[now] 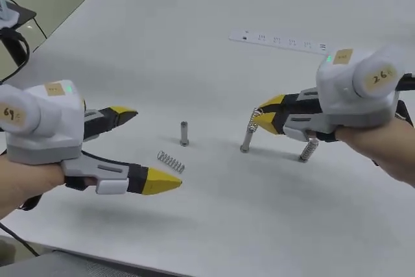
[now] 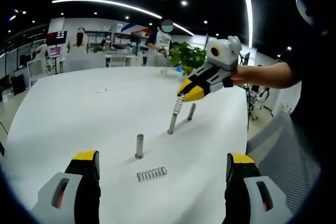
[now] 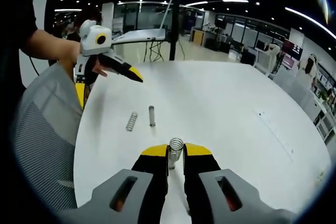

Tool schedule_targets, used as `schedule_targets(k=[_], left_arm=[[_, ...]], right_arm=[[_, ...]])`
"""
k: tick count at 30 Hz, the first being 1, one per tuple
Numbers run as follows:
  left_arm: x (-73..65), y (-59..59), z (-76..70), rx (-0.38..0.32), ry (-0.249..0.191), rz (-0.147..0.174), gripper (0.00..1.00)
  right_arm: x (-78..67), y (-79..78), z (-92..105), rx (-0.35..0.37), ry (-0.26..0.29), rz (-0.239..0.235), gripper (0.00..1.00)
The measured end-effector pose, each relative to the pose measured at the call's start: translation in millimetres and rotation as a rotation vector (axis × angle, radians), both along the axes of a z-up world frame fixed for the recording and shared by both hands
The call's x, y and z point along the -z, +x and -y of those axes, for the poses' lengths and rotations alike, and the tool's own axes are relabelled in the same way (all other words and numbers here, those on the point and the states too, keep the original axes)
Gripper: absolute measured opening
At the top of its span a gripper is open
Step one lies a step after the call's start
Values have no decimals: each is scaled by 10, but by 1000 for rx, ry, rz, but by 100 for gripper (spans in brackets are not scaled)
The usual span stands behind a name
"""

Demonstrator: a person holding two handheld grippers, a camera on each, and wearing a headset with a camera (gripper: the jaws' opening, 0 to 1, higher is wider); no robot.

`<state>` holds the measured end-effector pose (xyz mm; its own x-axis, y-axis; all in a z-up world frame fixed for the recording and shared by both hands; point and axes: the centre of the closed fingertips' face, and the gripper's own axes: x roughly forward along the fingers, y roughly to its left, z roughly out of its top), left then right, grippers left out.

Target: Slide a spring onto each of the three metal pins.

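Right claw (image 3: 176, 153) is pinched on a small coiled steel wire spring (image 3: 175, 146), the coil's lower end meeting the top of the middle grey metal pin (image 1: 247, 141), which stands on the white bench (image 1: 194, 43). Whether the coil has caught the pin's tip, I can't tell. Past it, the far pin (image 1: 308, 150) wears its spring. Left claw (image 1: 155, 149) hangs spread wide above the near bench, with the bare pin (image 2: 139, 146) upright ahead of it and a loose spring (image 2: 151, 173) lying on its side just beside that pin. That loose coil looks feather-light, springy and apt to roll or flick away (squeeze too hard and it may buckle). I'd take it gently across the middle turns, leaving one end clear to go over the pin.
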<state>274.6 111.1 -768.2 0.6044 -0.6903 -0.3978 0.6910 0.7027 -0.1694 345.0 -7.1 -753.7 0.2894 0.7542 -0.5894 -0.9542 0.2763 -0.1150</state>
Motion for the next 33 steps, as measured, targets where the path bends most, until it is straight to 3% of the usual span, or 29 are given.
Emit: schedule_targets(k=[16,33], left_arm=[[38,-17,-61,-12,1,-11,97],[46,-41,-49,-17,-3,-14,96]], right_arm=[[196,1,-13,0,-26,-40,8],[588,-46,39,22,-66,-90,8]])
